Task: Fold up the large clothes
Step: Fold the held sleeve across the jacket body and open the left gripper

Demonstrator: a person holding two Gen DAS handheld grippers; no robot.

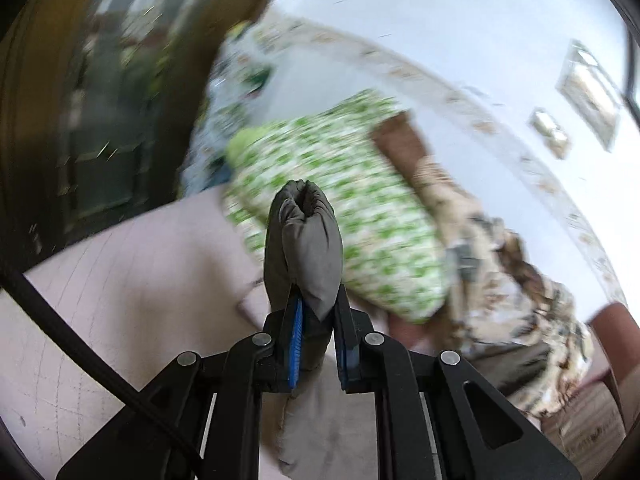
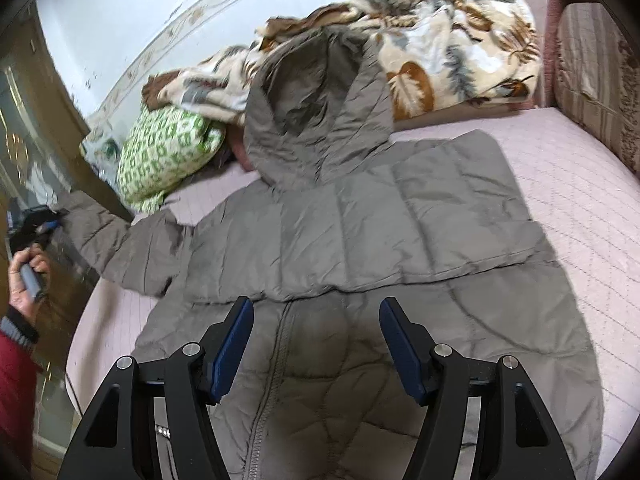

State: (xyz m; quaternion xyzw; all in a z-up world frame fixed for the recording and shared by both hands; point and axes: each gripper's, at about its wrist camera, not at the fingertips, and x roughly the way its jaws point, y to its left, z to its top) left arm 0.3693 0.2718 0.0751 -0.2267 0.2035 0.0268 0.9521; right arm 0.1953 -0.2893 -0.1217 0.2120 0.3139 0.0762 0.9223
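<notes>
Gripping the cuff [image 1: 306, 240] of the grey jacket [image 2: 360, 248], the left gripper [image 1: 316, 312] had its blue pads pressed tight on the bunched fabric, the sleeve [image 2: 120, 248] lifted off the pink bed [image 2: 580, 200] at the left edge. In the right wrist view, a hand [image 2: 26, 280] with a red sleeve [image 2: 16, 392] held that gripper's handle. The jacket lay spread on the bed, front up, zipper [image 2: 272, 360] showing, hood [image 2: 312, 112] toward the wall. Over its lower front hung the right gripper [image 2: 316, 352], jaws spread wide with nothing between them. Behind the hood sat a leaf blanket [image 2: 460, 48] and a green pillow [image 2: 160, 152].
</notes>
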